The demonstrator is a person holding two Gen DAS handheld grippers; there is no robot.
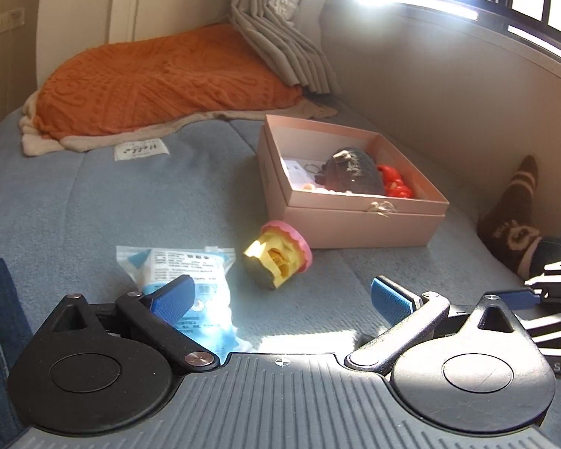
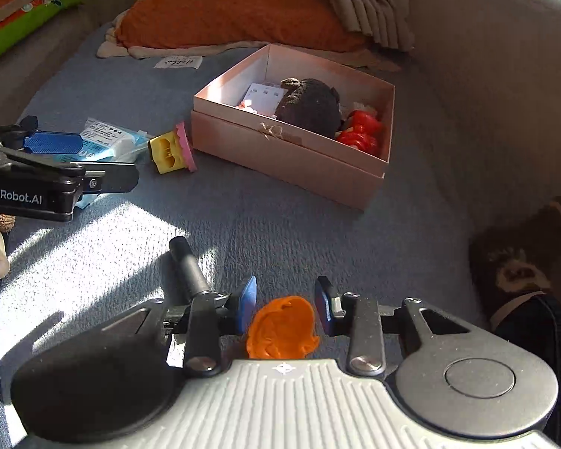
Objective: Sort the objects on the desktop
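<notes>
Jaws: right gripper (image 2: 285, 308) pinching orange piece (image 2: 280, 329) — unseen from left wrist; left gripper (image 1: 280, 295) spread.

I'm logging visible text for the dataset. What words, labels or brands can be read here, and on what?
"GenRobot.AI": on the black body of the left tongs, seen from the right wrist.
"Hello": on the white tag sewn to the blue blanket; the smaller line above it is unreadable.
Printed text on the wipes packet: too small to read.
Card inside the pink box: too blurred.
</notes>
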